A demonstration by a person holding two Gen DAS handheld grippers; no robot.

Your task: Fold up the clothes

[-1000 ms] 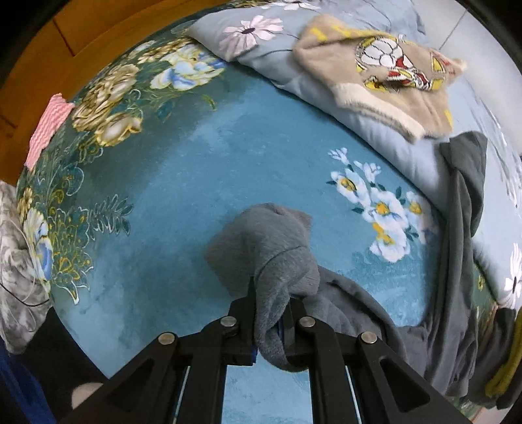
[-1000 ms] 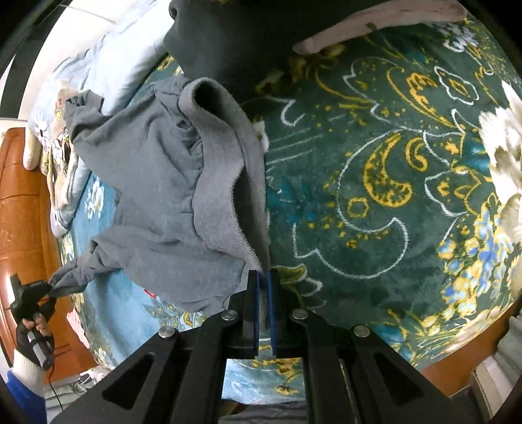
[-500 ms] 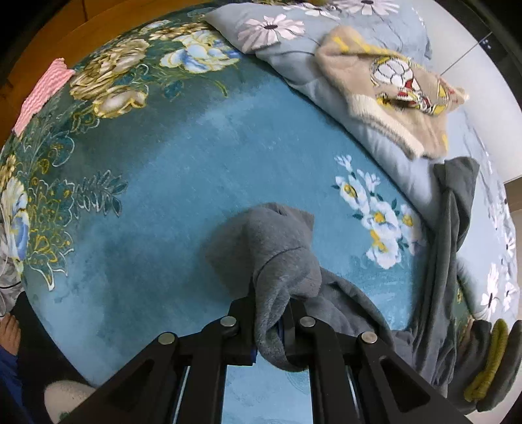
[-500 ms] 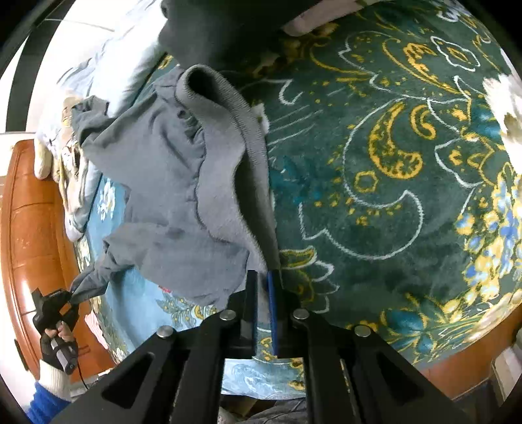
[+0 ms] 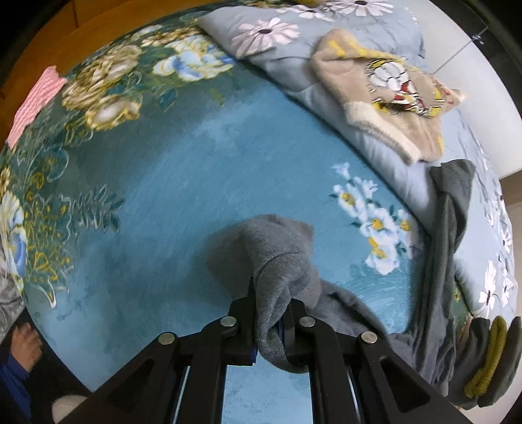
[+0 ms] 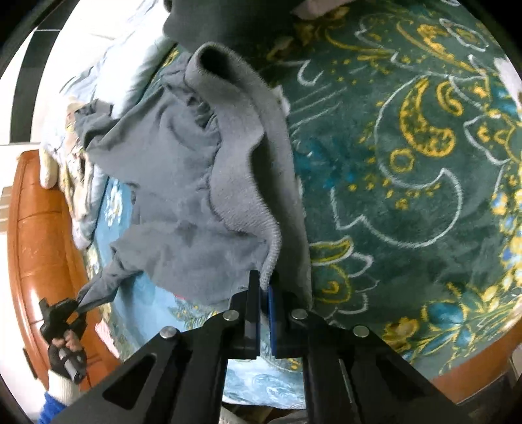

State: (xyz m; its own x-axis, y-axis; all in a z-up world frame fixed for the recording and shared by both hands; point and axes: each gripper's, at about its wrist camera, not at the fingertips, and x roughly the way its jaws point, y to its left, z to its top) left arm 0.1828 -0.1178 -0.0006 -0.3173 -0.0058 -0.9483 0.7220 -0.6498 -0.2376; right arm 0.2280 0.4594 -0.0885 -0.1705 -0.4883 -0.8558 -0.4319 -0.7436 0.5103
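Observation:
A grey fleece garment (image 6: 182, 182) hangs stretched between my two grippers over a blue flowered bedspread (image 5: 156, 195). My left gripper (image 5: 270, 306) is shut on a bunched sleeve end of the grey garment (image 5: 277, 261), which droops between its fingers. My right gripper (image 6: 265, 287) is shut on the ribbed hem, whose band (image 6: 241, 130) runs up and away from the jaws. In the right wrist view the left gripper (image 6: 62, 316) shows at lower left, held by a gloved hand (image 6: 65, 358), pulling the cloth to a point.
A beige sweater with a cartoon print (image 5: 388, 94) lies on a pale flowered quilt (image 5: 280, 36). Dark clothes with an olive piece (image 5: 489, 355) lie at the right. A dark garment (image 6: 228, 22) sits at the far edge. The wooden bed frame (image 6: 36, 241) borders the bedspread.
The garment has been drawn tauter between the grippers and its hem has come closer to the right camera. Both grips stay as they were.

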